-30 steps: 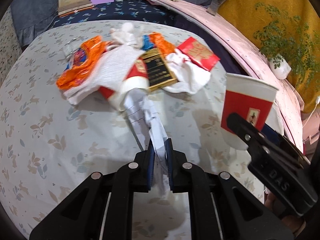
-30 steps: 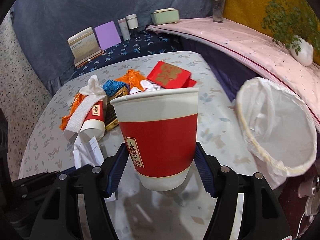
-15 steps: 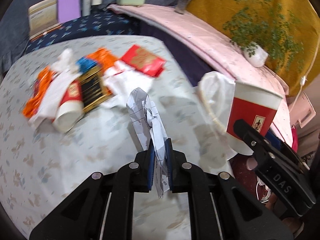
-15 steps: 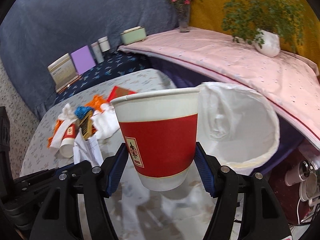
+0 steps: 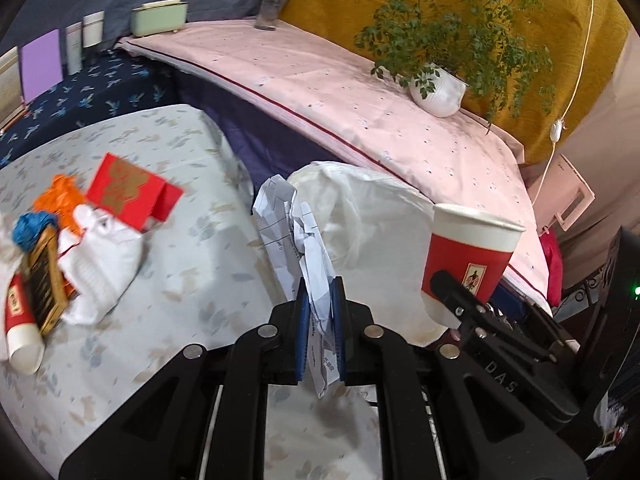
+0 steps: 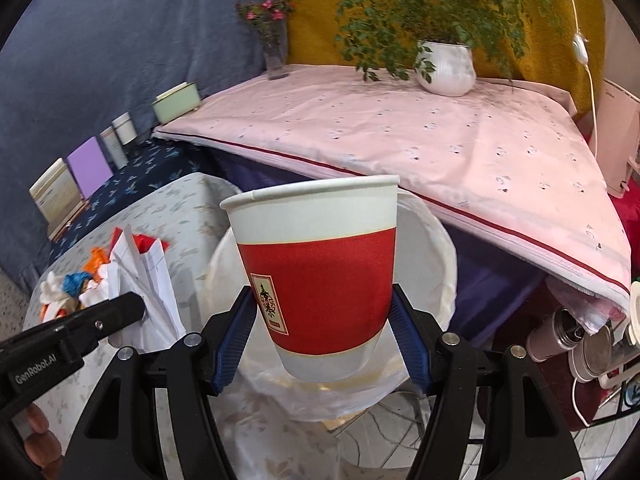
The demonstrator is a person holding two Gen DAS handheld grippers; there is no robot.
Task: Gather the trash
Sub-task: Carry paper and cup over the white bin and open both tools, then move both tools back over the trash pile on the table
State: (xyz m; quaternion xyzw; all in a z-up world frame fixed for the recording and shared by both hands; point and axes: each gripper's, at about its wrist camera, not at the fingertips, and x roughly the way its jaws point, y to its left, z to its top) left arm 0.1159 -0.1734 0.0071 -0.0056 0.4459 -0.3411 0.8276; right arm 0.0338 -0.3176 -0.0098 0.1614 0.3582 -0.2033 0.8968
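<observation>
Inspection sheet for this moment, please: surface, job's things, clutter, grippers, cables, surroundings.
Surface: floral tablecloth on the table.
Job's things: crumpled paper and red paper cup both held up; white-lined bin behind the cup; red packet, white cloth, orange wrapper and a second cup lie on the table.
Clutter: nothing seen beyond the trash.
Grippers: left gripper shut on the paper; right gripper shut on the cup.
Cables: white cord on the yellow wall.
Surroundings: potted plant, flower vase, pink cloth.
</observation>
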